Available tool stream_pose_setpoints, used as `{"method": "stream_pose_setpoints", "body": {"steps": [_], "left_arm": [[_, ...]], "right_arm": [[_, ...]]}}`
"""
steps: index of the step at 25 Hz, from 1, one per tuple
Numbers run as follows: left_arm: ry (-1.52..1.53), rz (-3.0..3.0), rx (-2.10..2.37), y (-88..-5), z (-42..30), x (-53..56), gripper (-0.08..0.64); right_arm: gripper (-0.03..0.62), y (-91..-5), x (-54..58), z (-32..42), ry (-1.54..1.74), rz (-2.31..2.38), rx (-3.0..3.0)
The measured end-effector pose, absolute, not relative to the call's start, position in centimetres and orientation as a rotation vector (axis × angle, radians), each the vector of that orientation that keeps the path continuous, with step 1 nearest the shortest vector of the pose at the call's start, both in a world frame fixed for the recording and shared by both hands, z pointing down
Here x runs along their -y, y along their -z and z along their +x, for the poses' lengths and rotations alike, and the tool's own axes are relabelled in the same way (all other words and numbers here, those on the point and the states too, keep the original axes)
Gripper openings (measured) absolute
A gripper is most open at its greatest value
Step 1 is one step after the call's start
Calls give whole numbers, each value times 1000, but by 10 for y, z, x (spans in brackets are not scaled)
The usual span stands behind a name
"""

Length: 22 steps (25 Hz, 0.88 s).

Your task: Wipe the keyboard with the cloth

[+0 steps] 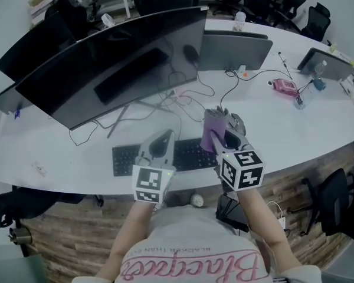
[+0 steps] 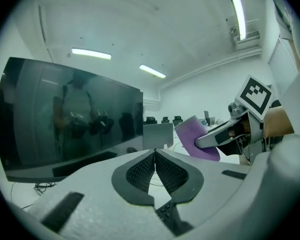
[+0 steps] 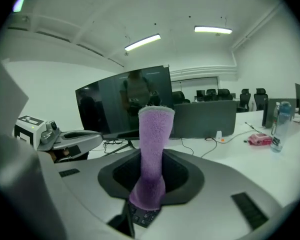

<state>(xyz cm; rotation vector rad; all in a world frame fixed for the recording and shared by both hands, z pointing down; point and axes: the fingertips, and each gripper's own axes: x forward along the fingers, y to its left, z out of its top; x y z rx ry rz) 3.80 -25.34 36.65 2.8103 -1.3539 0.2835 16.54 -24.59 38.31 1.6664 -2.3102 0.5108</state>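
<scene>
From the head view, my left tongs hang over the middle of the keyboard. The keyboard lies near the front edge of the white counter, in front of the wide dark monitor. My right tongs are just beside the left ones, above the keyboard's right end. The cloth, purple and fuzzy, stands up out of them. Loose cables trail over the counter behind the keyboard. I cannot tell from here whether either pair of tongs touches the keys.

In the left gripper view, my left tongs are pressed together at the tips with nothing caught between them. A few dark keys show through the small gap lower down. Off to the right, the cloth sticks out from my other tongs.

In the right gripper view, my right tongs are clamped on the cloth's lower part. The rest of it rises straight up as a folded strip, and its bottom end bunches just above some keys. The monitor stands behind it, and my left tongs show at the left.
</scene>
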Motion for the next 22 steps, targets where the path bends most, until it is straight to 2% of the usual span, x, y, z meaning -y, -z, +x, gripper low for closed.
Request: {"method": "stream_pose_setpoints", "body": {"steps": [8,16,22], "left_arm": [[-164,2850,1439,-324,16,255,5],[-95,2851,1516,-297,-6,251,5],[-47,2852,1567,-282,-24,248,5]], "right_arm": [[92,-315,252,106,-150,1598,2476],[92,-294,246,63,-54,1526,2572],[92,-273,237,31,144,1470,2652]]}}
